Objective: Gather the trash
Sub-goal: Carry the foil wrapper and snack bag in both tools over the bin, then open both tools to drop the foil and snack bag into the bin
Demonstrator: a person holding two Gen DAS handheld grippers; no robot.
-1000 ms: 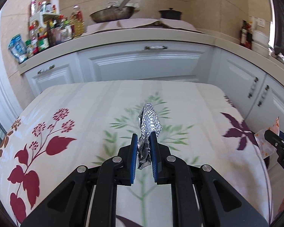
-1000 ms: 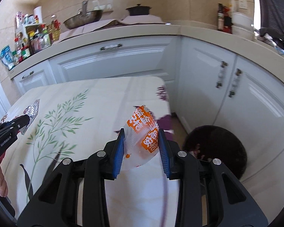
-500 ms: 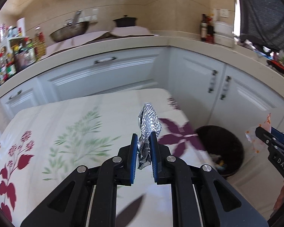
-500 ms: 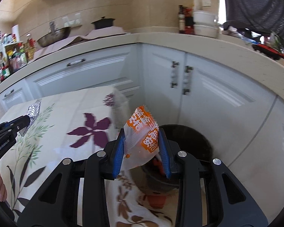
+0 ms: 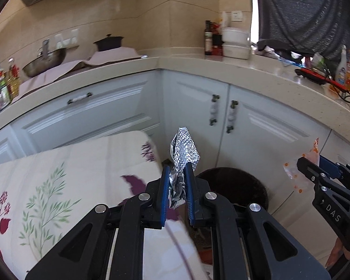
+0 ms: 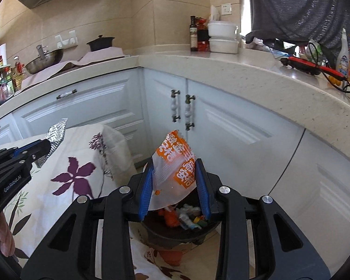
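While both hands carried their loads off the cloth-covered table (image 5: 65, 163), the right gripper (image 6: 175, 184) was clamped on an orange-and-white snack wrapper (image 6: 175, 170), and the left gripper (image 5: 177, 192) was pinched tight on a crumpled strip of silver foil (image 5: 183, 156). Foil stood upright between the blue pads, long axis running up and slightly away from the fingers; wrapper likewise stood up out of its jaws, wider than the foil, so those jaws sat further apart. Dark round trash bin (image 6: 182, 221) sat on the floor at the table's corner, against the white corner cabinets (image 6: 221, 126). In the right wrist view the bin lay directly below and just ahead of the wrapper, with orange and pale scraps already inside; the wrapper's lower edge hung over the bin mouth. In the left wrist view the bin (image 5: 233, 186) lay ahead and to the right of the foil, which was over the table edge rather than the opening. Right hand judged the nearer and ready to release first; left probably needed to travel further right and forward before letting go. Bin rim partly hidden by the fingers in both views, so exact overlap was uncertain. Left gripper also showed at the left edge of the right wrist view, foil tip protruding.
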